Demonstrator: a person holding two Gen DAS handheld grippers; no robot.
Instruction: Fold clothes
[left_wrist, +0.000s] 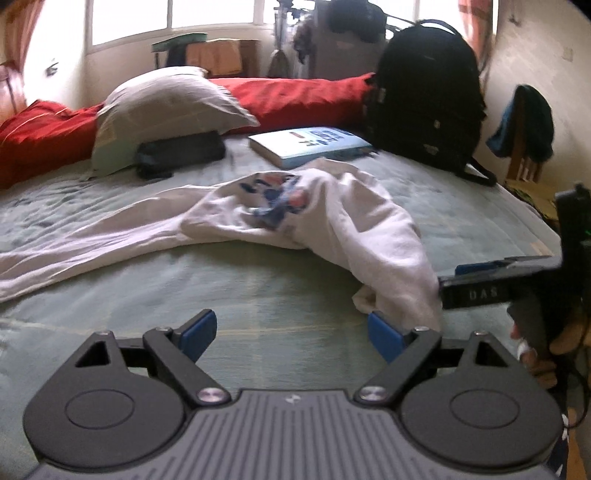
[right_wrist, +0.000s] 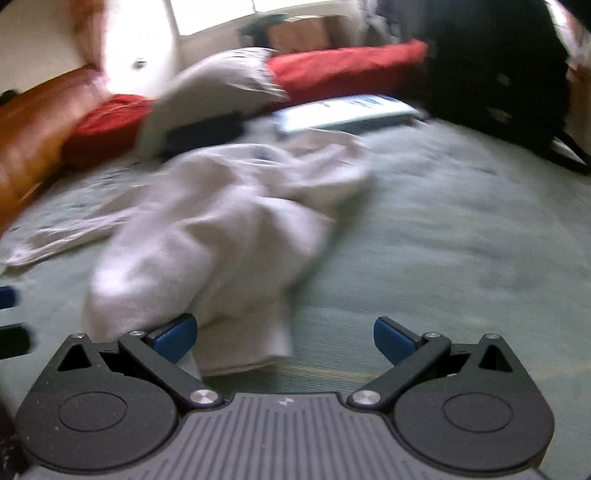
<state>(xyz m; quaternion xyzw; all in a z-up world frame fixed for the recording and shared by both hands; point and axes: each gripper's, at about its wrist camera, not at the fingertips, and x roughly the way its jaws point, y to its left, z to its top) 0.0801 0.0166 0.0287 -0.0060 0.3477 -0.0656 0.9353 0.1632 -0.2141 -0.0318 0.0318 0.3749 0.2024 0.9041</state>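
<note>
Shirt (left_wrist: 314, 218), crumpled on bed (left_wrist: 258, 288): both left gripper (left_wrist: 291, 332) and right gripper (right_wrist: 284, 339) spread, empty; bunched layers risk being pinched together, the fold spoiled.

The left gripper (left_wrist: 291, 338), jaws spread wide and empty, hovers over the green bedspread (left_wrist: 258, 288) beside a crumpled white shirt (left_wrist: 314, 218) (blue print showing).

Left tool (left_wrist: 291, 338) and right tool (right_wrist: 284, 339), both wide apart, nothing gripped.
</note>
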